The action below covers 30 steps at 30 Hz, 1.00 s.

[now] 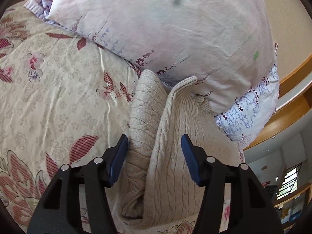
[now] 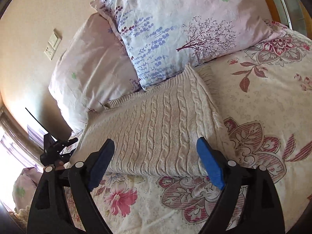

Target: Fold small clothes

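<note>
**A:** Where does the sweater sit, as you see it?

**B:** Take the cream cable-knit sweater (image 2: 156, 134) as your landmark. In your right wrist view it lies folded on the floral bedspread (image 2: 263, 101), its ribbed hem pressed against the lavender-print pillow (image 2: 175, 33) just behind it. A paler pink pillow (image 2: 91, 72) leans beside that one, toward the wall.

**A:** And my right gripper?

**B:** Your right gripper (image 2: 156, 159) hangs over the sweater's near edge with its jaws spread wide, the blue pads (image 2: 210, 167) standing apart on either side of the knit. It holds nothing.

**A:** The left one?

**B:** Your left gripper (image 1: 155, 159) is also spread wide, empty, with the sweater (image 1: 171, 156) running between its blue pads (image 1: 190, 159). From that side you see the fold: an upper layer curls over a lower one, and a rounded fold of knit rises near the big white pillow (image 1: 165, 25). I cannot tell whether either pad touches the wool.

**A:** Can I see one gripper from the other?

**B:** Yes. In your right wrist view the left gripper (image 2: 58, 148) shows at the sweater's far left end, dark and small, beside the pink pillow. The bedspread (image 1: 58, 87) spreads out left of the sweater in your left view.
</note>
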{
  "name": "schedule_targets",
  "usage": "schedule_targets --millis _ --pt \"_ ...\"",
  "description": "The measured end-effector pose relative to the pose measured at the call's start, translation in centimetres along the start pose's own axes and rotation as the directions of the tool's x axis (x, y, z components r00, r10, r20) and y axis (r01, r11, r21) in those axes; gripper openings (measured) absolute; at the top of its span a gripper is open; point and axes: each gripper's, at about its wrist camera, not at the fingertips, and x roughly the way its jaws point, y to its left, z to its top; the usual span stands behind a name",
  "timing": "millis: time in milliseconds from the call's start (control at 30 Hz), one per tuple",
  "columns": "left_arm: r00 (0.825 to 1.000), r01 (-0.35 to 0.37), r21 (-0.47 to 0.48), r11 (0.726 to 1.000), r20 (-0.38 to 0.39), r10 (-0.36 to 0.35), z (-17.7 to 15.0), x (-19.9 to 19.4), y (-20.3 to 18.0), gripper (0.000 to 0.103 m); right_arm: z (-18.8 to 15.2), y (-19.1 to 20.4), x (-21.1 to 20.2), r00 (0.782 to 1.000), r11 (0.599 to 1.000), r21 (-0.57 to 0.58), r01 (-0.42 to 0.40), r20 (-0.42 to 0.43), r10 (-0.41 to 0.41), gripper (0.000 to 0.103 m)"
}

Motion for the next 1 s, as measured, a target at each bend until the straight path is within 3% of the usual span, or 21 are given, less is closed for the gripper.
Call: schedule_targets --millis 167,400,533,567,667,800,1000 --pt "0.999 0.045 -0.045 0.998 0.005 -0.044 0.3 0.6 0.2 0.049 -0.5 -0.6 -0.3 0.999 0.998 0.036 -0.047 0.006 0.047 0.089" --pt "0.999 0.041 -0.069 0.997 -0.01 -0.041 0.7 1.8 -0.8 0.047 -0.7 -1.3 -0.6 0.995 0.992 0.072 -0.099 0.017 0.098 0.089" --pt "0.999 0.042 -0.099 0.994 -0.028 -0.045 0.6 2.9 -1.1 0.035 -0.7 -1.5 -0.6 0.993 0.989 0.084 -0.121 0.024 0.12 0.089" --pt "0.998 0.045 -0.108 0.993 -0.034 -0.049 0.6 3.2 -1.2 0.027 -0.7 -1.5 -0.6 0.992 0.989 0.083 -0.124 0.025 0.123 0.089" --pt "0.998 0.051 -0.129 0.99 -0.026 -0.055 0.5 3.4 -1.8 0.023 -0.6 -1.4 -0.8 0.99 0.988 0.077 -0.138 0.036 0.135 0.089" --pt "0.995 0.1 -0.133 0.986 0.008 -0.099 0.6 2.3 -4.1 0.021 -0.6 -1.7 -1.5 0.982 0.981 0.076 -0.177 0.076 0.172 0.089" --pt "0.983 0.186 -0.078 0.979 0.026 -0.184 -0.1 1.6 -10.7 0.02 -0.4 -2.9 -2.5 0.963 0.961 0.121 -0.247 0.137 0.23 0.09"
